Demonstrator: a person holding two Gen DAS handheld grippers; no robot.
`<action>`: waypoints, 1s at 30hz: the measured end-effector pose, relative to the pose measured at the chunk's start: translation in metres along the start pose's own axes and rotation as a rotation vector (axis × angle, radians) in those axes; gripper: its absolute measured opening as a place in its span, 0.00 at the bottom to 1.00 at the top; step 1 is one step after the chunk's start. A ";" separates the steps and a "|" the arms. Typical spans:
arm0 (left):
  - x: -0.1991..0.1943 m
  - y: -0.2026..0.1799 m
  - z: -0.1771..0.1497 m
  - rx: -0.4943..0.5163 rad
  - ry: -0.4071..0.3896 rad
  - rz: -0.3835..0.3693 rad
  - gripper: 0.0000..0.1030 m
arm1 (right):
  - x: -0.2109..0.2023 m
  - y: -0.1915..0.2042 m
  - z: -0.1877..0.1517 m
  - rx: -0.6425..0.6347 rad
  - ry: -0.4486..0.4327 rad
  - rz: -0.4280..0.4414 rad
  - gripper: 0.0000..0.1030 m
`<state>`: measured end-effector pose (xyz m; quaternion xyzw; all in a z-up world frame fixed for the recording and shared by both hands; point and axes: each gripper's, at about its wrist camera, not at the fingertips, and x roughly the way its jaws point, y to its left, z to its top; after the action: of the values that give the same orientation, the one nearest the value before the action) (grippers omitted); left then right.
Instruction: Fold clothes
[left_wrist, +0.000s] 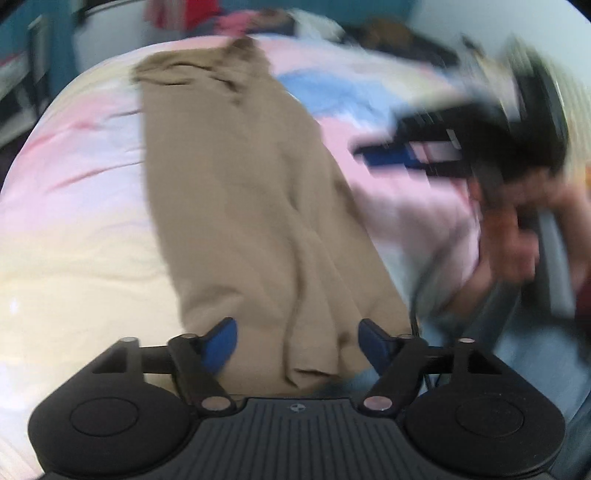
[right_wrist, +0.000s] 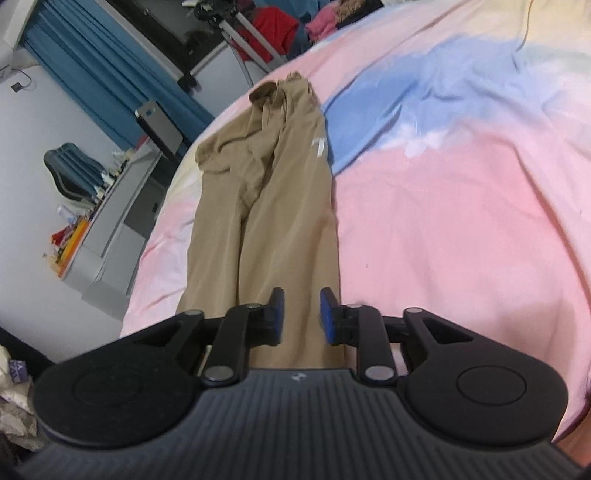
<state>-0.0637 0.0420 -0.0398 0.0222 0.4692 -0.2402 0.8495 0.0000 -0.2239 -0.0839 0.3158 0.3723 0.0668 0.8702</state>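
On the bed (right_wrist: 461, 192), whose sheet is washed in pink, blue and pale yellow, a pair of tan trousers (right_wrist: 266, 206) lies stretched lengthwise near the bed's left edge, the waistband bunched at the far end and the legs running back toward the cameras. In the left wrist view, which is blurred, the left claw (left_wrist: 297, 341) has its blue-padded fingers spread wide, one on each side of the near end of the trousers (left_wrist: 251, 206), gripping nothing. Further right in that view a hand (left_wrist: 513, 243) holds the right claw (left_wrist: 384, 155) above the pink part of the sheet, beside the trousers' right edge; it is too smeared there to read its jaws. The right wrist view shows it plainly: the right claw (right_wrist: 301, 317) is partly open, its two blue pads apart with a clear gap between them, poised over the right trouser leg and holding nothing. Beyond the bed's left edge stand a grey desk (right_wrist: 110, 229) and blue curtains (right_wrist: 103, 74).
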 end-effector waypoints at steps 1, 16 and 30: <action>-0.005 0.011 -0.001 -0.072 -0.025 -0.001 0.80 | 0.000 0.001 -0.003 -0.005 0.016 0.005 0.40; 0.021 0.056 0.020 -0.287 0.048 0.115 0.80 | 0.017 0.016 -0.061 -0.051 0.259 -0.095 0.61; 0.034 0.043 0.001 -0.232 0.091 0.047 0.47 | 0.006 0.046 -0.090 -0.245 0.334 -0.104 0.45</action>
<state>-0.0292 0.0670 -0.0744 -0.0542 0.5314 -0.1630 0.8295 -0.0518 -0.1401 -0.1069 0.1727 0.5161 0.1179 0.8306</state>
